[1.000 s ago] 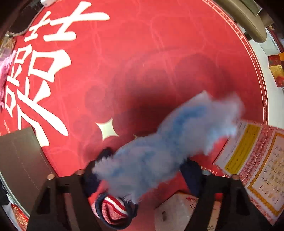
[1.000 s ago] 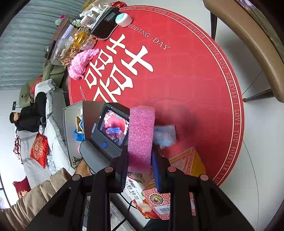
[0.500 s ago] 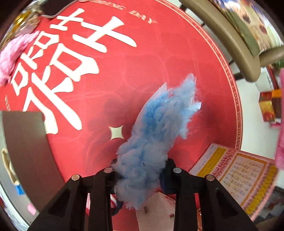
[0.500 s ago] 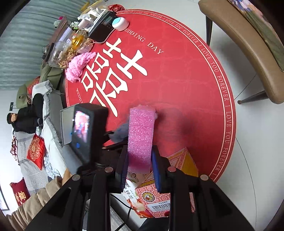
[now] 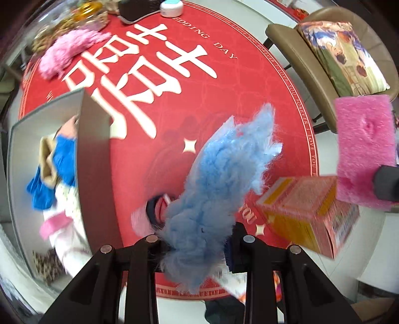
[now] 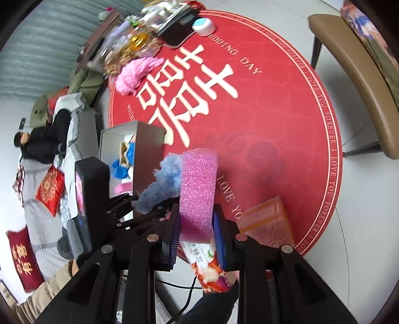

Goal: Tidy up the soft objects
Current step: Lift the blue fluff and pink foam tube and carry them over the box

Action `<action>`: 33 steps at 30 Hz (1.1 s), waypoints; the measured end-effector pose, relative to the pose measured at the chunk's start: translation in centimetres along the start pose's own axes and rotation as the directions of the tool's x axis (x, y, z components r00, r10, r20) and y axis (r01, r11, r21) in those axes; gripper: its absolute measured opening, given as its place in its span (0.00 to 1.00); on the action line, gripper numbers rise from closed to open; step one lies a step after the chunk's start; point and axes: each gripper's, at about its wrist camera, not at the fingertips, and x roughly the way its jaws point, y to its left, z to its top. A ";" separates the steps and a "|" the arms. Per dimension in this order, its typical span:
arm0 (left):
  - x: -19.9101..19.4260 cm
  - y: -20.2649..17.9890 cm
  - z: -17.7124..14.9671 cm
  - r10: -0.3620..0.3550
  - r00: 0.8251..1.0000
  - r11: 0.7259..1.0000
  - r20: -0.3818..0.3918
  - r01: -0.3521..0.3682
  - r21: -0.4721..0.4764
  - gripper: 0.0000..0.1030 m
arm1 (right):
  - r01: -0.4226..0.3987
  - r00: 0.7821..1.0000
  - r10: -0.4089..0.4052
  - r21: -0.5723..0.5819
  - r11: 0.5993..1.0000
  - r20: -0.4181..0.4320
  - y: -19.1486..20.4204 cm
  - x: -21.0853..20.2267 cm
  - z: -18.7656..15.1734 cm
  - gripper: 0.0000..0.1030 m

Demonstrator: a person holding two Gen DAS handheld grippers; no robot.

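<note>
My left gripper [image 5: 199, 239] is shut on a fluffy blue cloth [image 5: 219, 179] and holds it above the red round mat [image 5: 224, 82]; the cloth also shows in the right wrist view [image 6: 164, 184]. My right gripper [image 6: 197, 236] is shut on a pink foam block [image 6: 198, 189], also seen at the right of the left wrist view [image 5: 364, 149]. A grey storage box [image 5: 94, 139] with several soft items inside stands at the left; it also shows in the right wrist view [image 6: 147, 149]. A pink fluffy cloth [image 5: 67, 49] lies on the mat's far left.
A pink and yellow carton [image 5: 314, 211] sits on the mat's near right edge. A striped sock-like item [image 5: 154, 211] lies under the blue cloth. Jars, a dark pad and a white round device [image 5: 170, 8] crowd the far side. A brown chair [image 5: 311, 62] stands to the right.
My left gripper has lifted and pulled back with the blue cloth, bringing the grey box into view. My right gripper still holds the pink foam and has shifted slightly.
</note>
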 end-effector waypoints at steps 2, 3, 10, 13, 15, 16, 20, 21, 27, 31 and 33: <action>-1.2 0.6 -1.7 -0.006 1.000 1.000 0.010 0.006 -0.021 0.30 | 0.009 1.000 -0.009 -0.018 1.000 -0.010 0.6 0.1 -0.8 0.26; -0.7 -0.1 -2.4 -0.005 1.000 1.000 0.015 0.005 -0.028 0.30 | 0.019 1.000 -0.019 -0.033 0.999 -0.019 1.0 0.2 -1.4 0.26; -0.8 -1.4 -7.6 -0.016 1.000 0.997 0.015 0.017 -0.071 0.30 | 0.077 0.994 -0.084 -0.100 0.992 -0.064 2.3 0.6 -5.4 0.26; -1.1 -1.9 -9.8 -0.025 1.000 0.998 0.004 0.025 -0.059 0.30 | 0.093 0.991 -0.102 -0.100 0.991 -0.083 2.3 0.8 -7.2 0.26; -1.1 -2.3 -11.1 -0.033 0.999 0.998 -0.005 0.033 -0.053 0.30 | 0.106 0.989 -0.115 -0.098 0.989 -0.092 2.2 0.8 -8.2 0.26; -1.2 -2.4 -11.6 -0.037 0.999 0.998 -0.006 0.037 -0.050 0.30 | 0.112 0.988 -0.122 -0.099 0.989 -0.096 2.1 0.8 -8.7 0.26; -1.5 -2.8 -13.4 -0.048 0.999 0.998 -0.009 0.048 -0.042 0.30 | 0.141 0.980 -0.153 -0.100 0.985 -0.128 1.9 1.1 -10.7 0.26; -1.7 -2.9 -13.8 -0.050 0.999 0.998 -0.007 0.050 -0.041 0.30 | 0.147 0.978 -0.160 -0.102 0.984 -0.134 1.8 1.2 -11.0 0.26; -2.7 -2.5 -15.7 -0.048 0.999 0.998 0.016 0.048 -0.030 0.30 | 0.159 0.967 -0.173 -0.091 0.983 -0.184 1.8 2.0 -13.3 0.26; -3.3 -1.6 -16.7 -0.046 0.999 0.998 0.028 0.047 -0.043 0.30 | 0.157 0.965 -0.178 -0.118 0.981 -0.192 3.3 2.4 -14.3 0.26; -3.6 -1.0 -17.1 -0.043 0.998 0.997 0.036 0.045 -0.055 0.30 | 0.156 0.964 -0.181 -0.138 0.978 -0.193 4.2 2.7 -14.7 0.26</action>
